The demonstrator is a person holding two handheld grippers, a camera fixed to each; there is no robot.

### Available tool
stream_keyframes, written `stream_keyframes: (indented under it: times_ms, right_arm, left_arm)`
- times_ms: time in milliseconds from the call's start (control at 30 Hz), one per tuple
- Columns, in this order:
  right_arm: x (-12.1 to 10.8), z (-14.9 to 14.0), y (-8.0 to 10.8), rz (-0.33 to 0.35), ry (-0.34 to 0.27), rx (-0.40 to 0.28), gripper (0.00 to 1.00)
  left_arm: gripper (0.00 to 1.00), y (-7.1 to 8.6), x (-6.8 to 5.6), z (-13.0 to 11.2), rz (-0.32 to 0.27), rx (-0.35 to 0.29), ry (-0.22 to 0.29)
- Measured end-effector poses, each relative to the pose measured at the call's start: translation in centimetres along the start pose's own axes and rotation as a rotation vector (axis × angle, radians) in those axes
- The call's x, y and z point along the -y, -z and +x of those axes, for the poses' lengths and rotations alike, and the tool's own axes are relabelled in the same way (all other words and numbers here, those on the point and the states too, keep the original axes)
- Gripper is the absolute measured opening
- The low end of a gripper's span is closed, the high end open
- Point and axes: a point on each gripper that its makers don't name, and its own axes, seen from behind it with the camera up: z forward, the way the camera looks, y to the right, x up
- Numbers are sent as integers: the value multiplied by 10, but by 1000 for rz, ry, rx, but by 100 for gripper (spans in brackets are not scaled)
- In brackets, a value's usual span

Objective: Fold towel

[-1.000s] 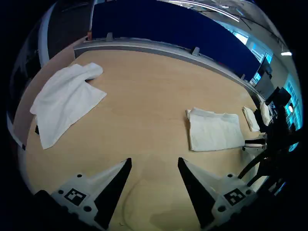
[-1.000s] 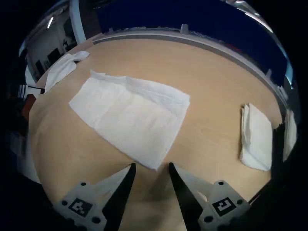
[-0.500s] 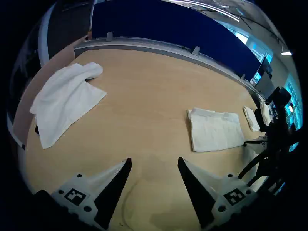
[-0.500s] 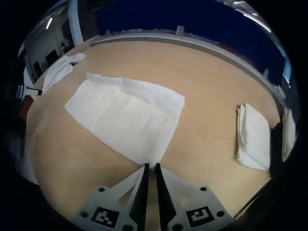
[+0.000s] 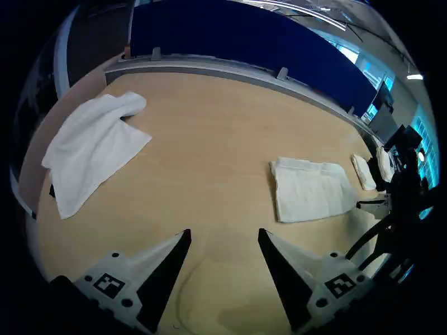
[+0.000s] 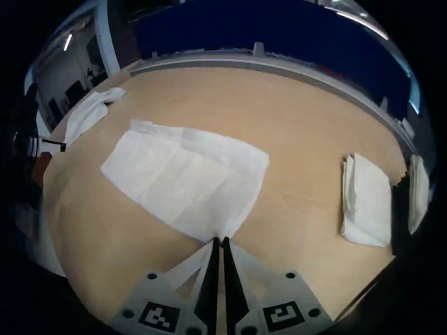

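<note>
Right tongs pressed together, pinching the near corner of the towel, which lies spread mid desk, creases running to my tips. Left tongs spread, holding nothing, over bare desk. One folded towel lies off right, one crumpled towel far left.
</note>
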Motion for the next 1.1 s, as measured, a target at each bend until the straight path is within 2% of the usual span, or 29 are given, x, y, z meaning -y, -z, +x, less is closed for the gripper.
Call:
stream_keyframes:
  times_ms: [200, 600, 900, 1100]
  right_arm:
    - [9, 28, 13, 22, 8, -43, 5]
    - [41, 80, 32, 66, 100, -108, 5]
    - [48, 95, 30, 78, 134, -113, 5]
    - [65, 112, 24, 103, 178, -120, 4]
  left_arm:
    - [89, 3, -1, 2, -3, -3, -1]
    - [89, 8, -4, 2, -10, -7, 3]
    - [89, 11, -7, 4, -18, -15, 3]
    - [89, 14, -9, 5, -23, -18, 6]
